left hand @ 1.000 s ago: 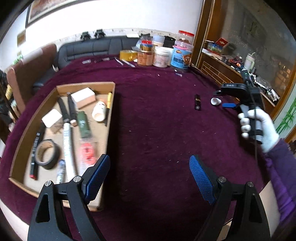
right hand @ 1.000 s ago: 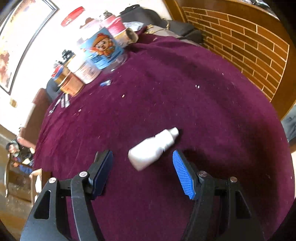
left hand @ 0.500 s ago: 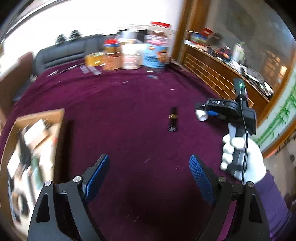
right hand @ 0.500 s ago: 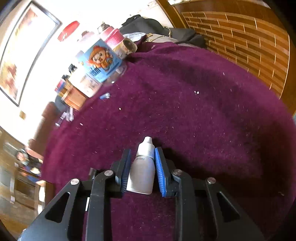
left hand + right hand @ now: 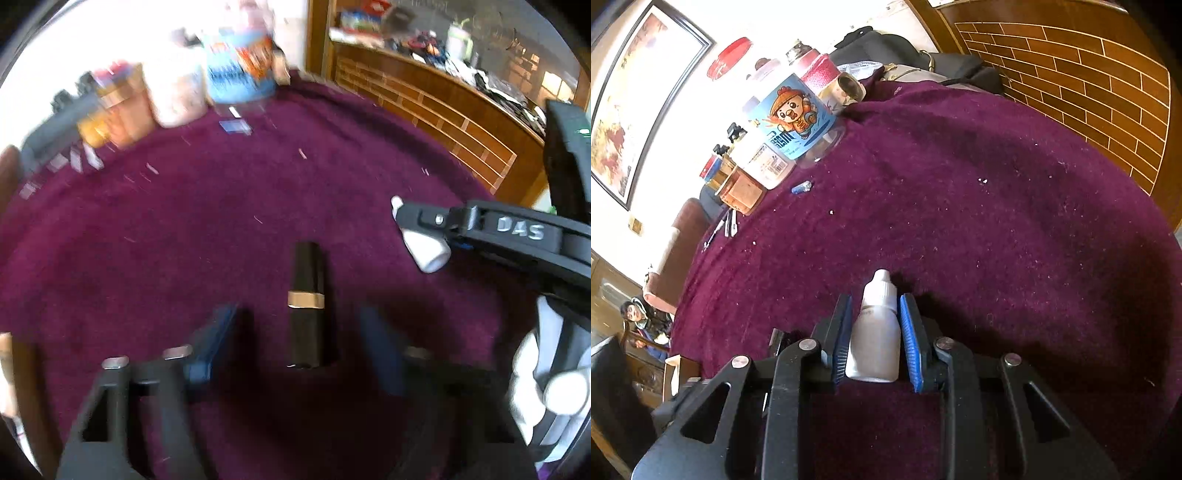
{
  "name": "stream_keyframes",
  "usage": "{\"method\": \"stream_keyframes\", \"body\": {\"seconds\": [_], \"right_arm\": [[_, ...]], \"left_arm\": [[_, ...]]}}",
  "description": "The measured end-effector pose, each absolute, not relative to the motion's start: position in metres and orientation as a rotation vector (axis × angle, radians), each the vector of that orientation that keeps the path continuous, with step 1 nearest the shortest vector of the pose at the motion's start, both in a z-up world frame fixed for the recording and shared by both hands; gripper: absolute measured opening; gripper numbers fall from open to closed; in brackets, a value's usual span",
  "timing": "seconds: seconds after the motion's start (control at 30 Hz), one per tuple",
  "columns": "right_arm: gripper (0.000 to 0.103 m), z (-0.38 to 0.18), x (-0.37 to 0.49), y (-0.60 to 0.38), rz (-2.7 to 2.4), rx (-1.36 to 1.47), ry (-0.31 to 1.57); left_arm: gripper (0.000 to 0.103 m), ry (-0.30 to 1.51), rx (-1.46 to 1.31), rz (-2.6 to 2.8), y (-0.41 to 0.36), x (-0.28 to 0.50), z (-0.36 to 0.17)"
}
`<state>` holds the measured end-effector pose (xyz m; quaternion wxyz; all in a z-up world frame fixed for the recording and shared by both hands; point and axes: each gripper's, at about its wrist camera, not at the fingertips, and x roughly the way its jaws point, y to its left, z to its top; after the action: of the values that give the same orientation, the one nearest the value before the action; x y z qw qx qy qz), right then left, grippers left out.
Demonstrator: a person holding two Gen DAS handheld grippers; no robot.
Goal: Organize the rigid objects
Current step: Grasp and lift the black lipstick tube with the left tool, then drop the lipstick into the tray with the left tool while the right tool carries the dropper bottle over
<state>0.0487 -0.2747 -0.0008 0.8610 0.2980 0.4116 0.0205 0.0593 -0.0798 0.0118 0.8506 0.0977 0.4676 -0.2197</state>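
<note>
Since a second ago the cardboard tray has slipped out of the left wrist view, and a black lipstick tube [image 5: 308, 306] is now framed between the widely parted, motion-blurred fingers of the left gripper [image 5: 295, 347]. The tube lies flat on the maroon tablecloth [image 5: 192, 236], its long axis running straight away from the camera, a gold band seen near its middle; neither pad touches it. Over the same interval the right gripper [image 5: 876, 332] has been closed on the white dropper bottle [image 5: 875, 338], which had been lying loose between open fingers. The bottle is pinched at its sides by the blue pads [image 5: 911, 339], long axis in line with the fingers, capped tip pointing forward and flat base toward the camera. In the left wrist view the same bottle [image 5: 421, 247] is seen held beside the lipstick tube, just above the cloth. At the far edge of the cloth a cluster of jars is seen, foremost a clear jar with a blue cartoon label [image 5: 794, 118]; their contents cannot be made out.
</note>
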Motion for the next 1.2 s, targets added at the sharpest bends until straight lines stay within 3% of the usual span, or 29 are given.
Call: {"method": "stream_keyframes", "body": {"seconds": [0.03, 0.1, 0.17, 0.3, 0.7, 1.03, 1.2], "right_arm": [[0.024, 0.000, 0.048, -0.274, 0.044, 0.625, 0.867], [0.024, 0.002, 0.047, -0.270, 0.040, 0.599, 0.878], [0.024, 0.003, 0.046, -0.265, 0.034, 0.569, 0.882], [0.024, 0.006, 0.047, -0.252, 0.035, 0.471, 0.892], [0.024, -0.006, 0.052, -0.256, 0.236, 0.652, 0.874], [0.024, 0.009, 0.042, -0.234, 0.249, 0.618, 0.869], [0.024, 0.039, 0.019, -0.177, 0.372, 0.567, 0.872]], "left_arm": [[0.042, 0.977, 0.221, -0.472, -0.082, 0.059, 0.012], [0.022, 0.971, 0.235, -0.462, -0.081, 0.059, 0.013], [0.014, 0.991, 0.191, -0.479, -0.075, 0.062, 0.015], [0.013, 1.006, 0.112, -0.467, -0.058, 0.064, 0.018], [0.014, 0.929, -0.180, -0.491, 0.023, 0.006, 0.063], [0.014, 0.832, -0.264, -0.244, 0.185, -0.096, 0.093], [0.014, 0.822, -0.314, -0.107, 0.249, -0.127, 0.081]]}}
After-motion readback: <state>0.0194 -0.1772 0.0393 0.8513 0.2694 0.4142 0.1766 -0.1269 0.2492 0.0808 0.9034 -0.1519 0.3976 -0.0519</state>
